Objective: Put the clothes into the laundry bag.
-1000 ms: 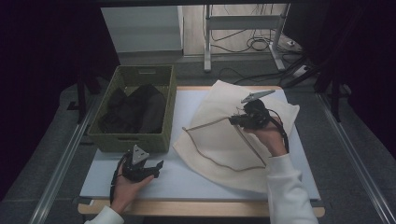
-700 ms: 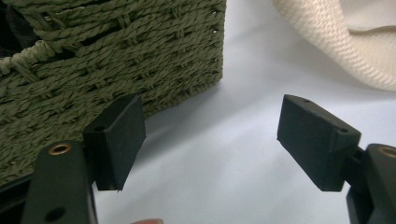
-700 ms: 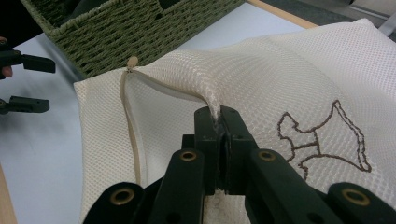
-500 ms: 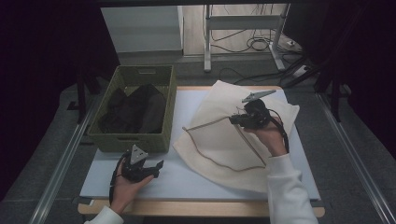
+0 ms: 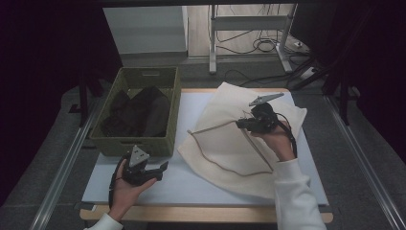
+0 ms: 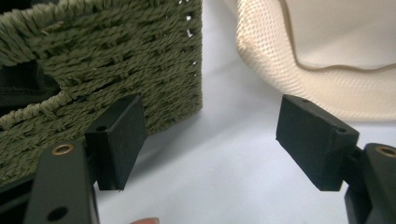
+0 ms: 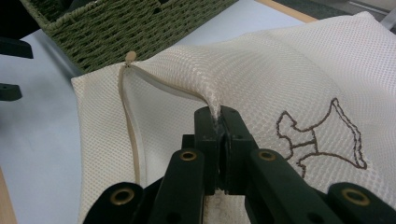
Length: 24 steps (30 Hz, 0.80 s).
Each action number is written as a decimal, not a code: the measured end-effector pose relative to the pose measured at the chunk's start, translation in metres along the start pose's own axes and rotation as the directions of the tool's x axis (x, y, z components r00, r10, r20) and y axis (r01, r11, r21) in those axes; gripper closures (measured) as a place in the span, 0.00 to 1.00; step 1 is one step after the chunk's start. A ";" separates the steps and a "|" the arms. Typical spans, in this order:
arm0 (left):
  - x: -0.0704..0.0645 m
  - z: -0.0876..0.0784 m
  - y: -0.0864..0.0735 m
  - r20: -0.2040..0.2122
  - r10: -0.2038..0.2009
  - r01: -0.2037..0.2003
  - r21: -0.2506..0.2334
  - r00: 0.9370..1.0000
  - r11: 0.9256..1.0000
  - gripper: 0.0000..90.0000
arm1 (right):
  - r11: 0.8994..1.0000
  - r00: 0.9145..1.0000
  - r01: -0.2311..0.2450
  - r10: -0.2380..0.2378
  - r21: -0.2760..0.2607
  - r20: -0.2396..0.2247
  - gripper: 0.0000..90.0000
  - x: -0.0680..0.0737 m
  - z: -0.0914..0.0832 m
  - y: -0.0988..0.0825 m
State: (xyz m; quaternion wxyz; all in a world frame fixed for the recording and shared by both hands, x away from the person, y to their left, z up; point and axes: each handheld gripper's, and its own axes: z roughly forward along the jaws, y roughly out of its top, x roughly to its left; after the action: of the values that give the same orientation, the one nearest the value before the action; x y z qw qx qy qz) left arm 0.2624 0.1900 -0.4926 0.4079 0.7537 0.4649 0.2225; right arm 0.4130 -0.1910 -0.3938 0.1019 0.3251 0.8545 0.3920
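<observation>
The right gripper (image 7: 218,122) pinches the mesh bag (image 5: 234,139) (lifting its mouth open), while the left gripper (image 6: 212,142) waits wide open, holding nothing, beside the basket (image 5: 165,103).

woven green basket (image 5: 139,143) on the left part of a white table top (image 5: 201,184), dark cloth (image 5: 139,115) heaped inside. beyond the far edge, a grey cabinet (image 5: 143,28) at the left, a metal stand (image 5: 249,28) with loose cables (image 5: 261,45) on the floor to the right.
</observation>
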 end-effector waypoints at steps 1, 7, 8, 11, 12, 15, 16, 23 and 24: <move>-0.001 -0.002 0.002 0.001 -0.001 0.001 -0.001 1.000 1.000 0.27 | 1.000 1.000 -0.004 0.004 -0.001 0.001 0.96 0.000 0.000 0.000; -0.005 -0.011 0.020 0.029 -0.001 0.001 -0.017 1.000 1.000 0.26 | 1.000 1.000 -0.009 0.009 -0.002 0.002 0.96 -0.002 -0.002 -0.002; -0.005 -0.012 0.024 0.039 -0.006 0.006 -0.018 0.999 1.000 0.25 | 1.000 1.000 -0.010 0.010 -0.004 0.003 0.96 -0.002 -0.002 -0.002; -0.003 -0.016 0.037 0.039 -0.005 0.006 -0.029 0.999 1.000 0.25 | 1.000 1.000 -0.007 0.007 -0.003 0.005 0.96 -0.002 -0.002 -0.003; -0.002 -0.017 0.042 0.035 -0.006 0.007 -0.032 0.999 0.999 0.25 | 1.000 1.000 -0.007 0.007 -0.003 0.005 0.96 -0.002 -0.002 -0.003; 0.003 -0.021 0.054 0.021 -0.015 0.016 -0.045 1.000 0.999 0.24 | 1.000 1.000 -0.006 0.006 -0.001 0.005 0.96 -0.002 -0.001 -0.003; 0.005 -0.022 0.058 0.015 -0.016 0.016 -0.050 1.000 0.999 0.24 | 1.000 1.000 -0.007 0.007 -0.001 0.005 0.96 -0.002 -0.001 -0.003; 0.019 -0.021 0.079 0.001 -0.038 0.038 -0.063 0.999 0.997 0.23 | 1.000 1.000 -0.010 0.010 -0.008 0.012 0.96 -0.002 -0.001 -0.004; 0.021 -0.020 0.081 0.001 -0.044 0.044 -0.067 0.999 0.997 0.23 | 1.000 1.000 -0.010 0.010 -0.008 0.012 0.96 -0.002 -0.001 -0.004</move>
State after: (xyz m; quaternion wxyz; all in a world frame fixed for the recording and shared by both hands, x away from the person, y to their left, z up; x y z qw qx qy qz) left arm 0.2997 0.1978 -0.4152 0.4376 0.7292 0.4737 0.2290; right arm 0.4122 -0.1947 -0.3957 0.1062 0.3312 0.8509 0.3938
